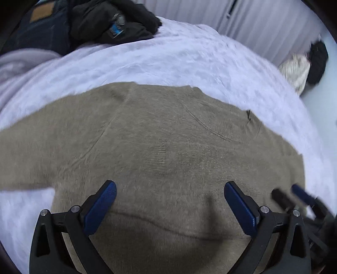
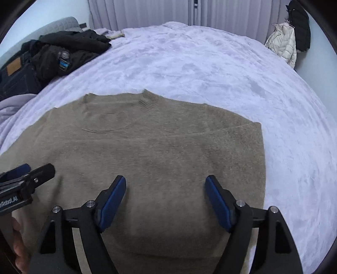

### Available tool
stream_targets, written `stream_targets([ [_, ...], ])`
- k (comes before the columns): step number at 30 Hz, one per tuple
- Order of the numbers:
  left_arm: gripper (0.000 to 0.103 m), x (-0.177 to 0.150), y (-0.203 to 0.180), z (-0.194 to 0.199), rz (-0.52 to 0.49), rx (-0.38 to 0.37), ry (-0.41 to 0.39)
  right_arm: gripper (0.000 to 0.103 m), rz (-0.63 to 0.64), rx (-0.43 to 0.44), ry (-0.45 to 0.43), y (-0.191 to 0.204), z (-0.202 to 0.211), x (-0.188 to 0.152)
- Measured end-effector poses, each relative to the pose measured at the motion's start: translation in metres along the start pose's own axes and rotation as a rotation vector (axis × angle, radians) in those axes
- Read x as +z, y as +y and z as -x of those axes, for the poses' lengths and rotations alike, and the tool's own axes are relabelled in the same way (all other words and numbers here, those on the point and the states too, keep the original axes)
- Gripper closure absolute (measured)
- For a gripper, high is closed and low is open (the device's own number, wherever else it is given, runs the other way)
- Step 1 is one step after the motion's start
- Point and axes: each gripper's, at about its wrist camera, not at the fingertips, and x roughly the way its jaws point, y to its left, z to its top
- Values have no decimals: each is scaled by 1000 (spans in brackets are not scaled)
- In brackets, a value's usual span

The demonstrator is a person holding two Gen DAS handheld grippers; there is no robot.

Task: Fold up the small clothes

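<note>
A bedroom: blanketed bed, curtains.

the sweater under the right gripper is a plain brownish khaki, no pattern. the blanket beyond it is pale lilac, fluffy and plain. both grippers are black with blue pads. far left of the right gripper lie a black jacket and dark jeans, probably navy, with a tan patch. far right hangs a cream coat.
</note>
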Motion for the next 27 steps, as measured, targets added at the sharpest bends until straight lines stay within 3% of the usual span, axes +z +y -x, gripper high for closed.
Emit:
stream_targets([
  [2, 0, -2, 2, -15, -20, 55, 42, 22, 43, 33, 0, 20, 2, -8],
  [4, 0, 0, -1, -21, -57, 100, 62, 22, 90, 32, 57, 38, -12, -15],
  [7, 0, 0, 16, 12, 6, 60, -7, 21, 166, -63, 57, 57, -15, -21],
  [9, 0, 3, 39, 31, 81, 46, -51, 21, 149, -27, 32, 62, -2, -21],
  [13, 0, 4, 125, 63, 288, 130, -104, 21, 131, 44, -10, 79, 20, -28],
  [16, 0, -1, 205, 86, 447, 257, -153, 21, 149, 104, -24, 99, 24, -35],
  [20, 0, -20, 316, 95, 704, 385, -146, 21, 245, 80, 23, 134, 11, -54],
  [23, 0, -37, 375, 95, 868, 396, -185, 21, 276, 43, 16, 147, 10, -61],
  [27, 0, -23, 404, 84, 857, 346, -223, 21, 308, 35, 17, 156, 10, -60],
])
